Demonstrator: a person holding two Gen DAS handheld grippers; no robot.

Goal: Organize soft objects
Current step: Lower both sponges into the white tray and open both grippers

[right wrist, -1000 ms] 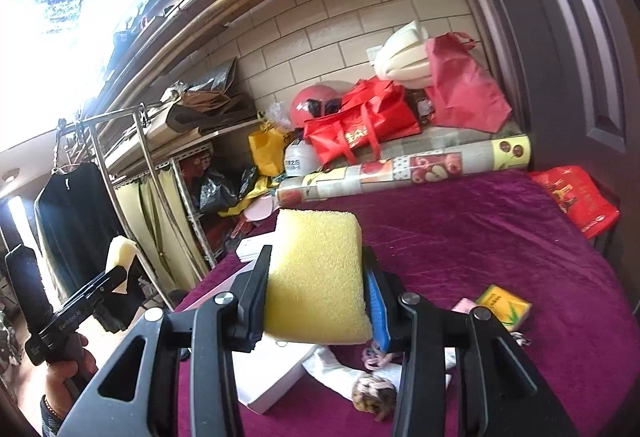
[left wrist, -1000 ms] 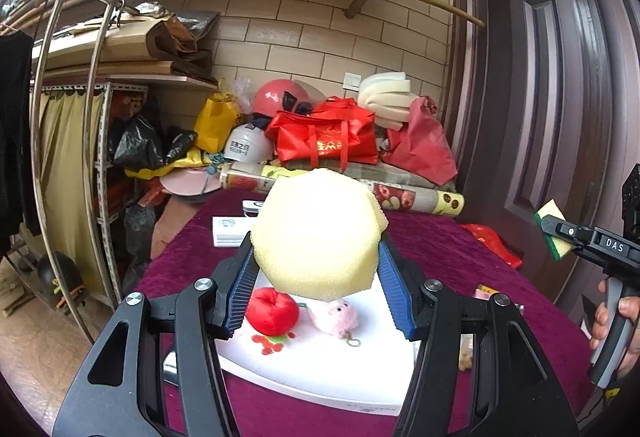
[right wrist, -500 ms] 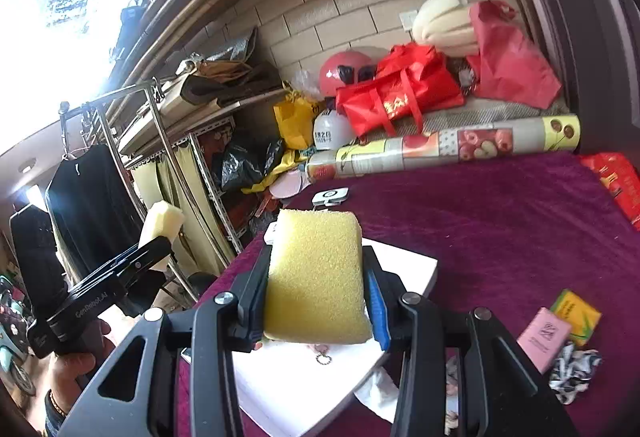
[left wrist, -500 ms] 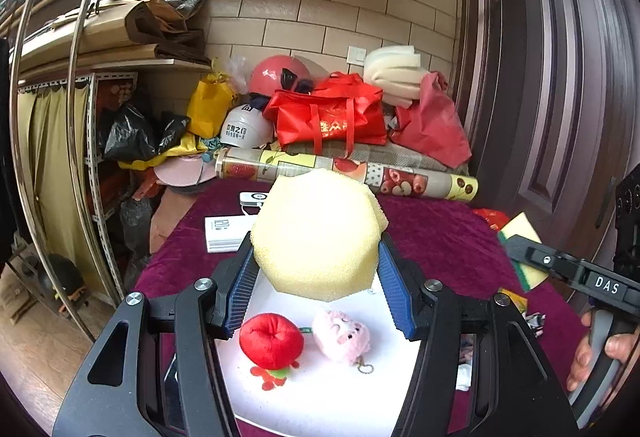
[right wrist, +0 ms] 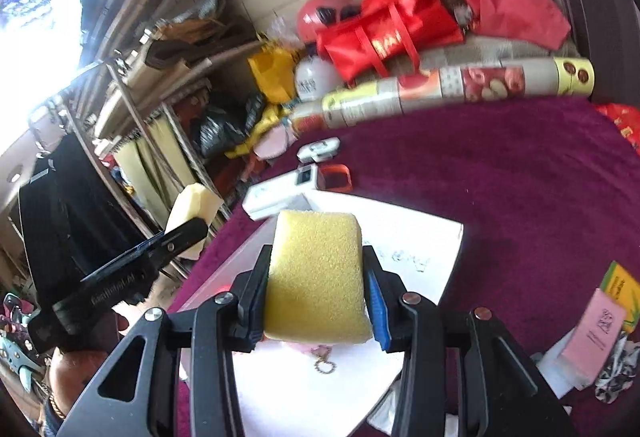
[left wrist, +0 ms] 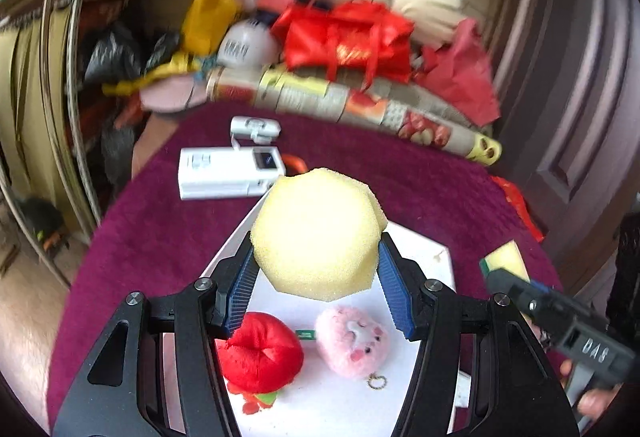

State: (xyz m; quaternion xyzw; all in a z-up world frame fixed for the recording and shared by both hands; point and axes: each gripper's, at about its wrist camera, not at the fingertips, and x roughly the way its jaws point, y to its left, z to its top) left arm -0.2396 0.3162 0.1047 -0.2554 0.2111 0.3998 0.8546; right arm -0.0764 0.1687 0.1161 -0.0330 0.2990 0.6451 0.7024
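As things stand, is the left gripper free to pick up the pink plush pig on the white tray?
Probably not yet. The left gripper is shut on a pale yellow sponge, so its jaws are full. The pink plush pig lies unobstructed just below on the white tray.

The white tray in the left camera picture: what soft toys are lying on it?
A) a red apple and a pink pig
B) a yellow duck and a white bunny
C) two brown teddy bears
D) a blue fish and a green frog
A: the left wrist view shows a red plush apple and a pink plush pig side by side on the white tray, below the sponge-holding fingers.
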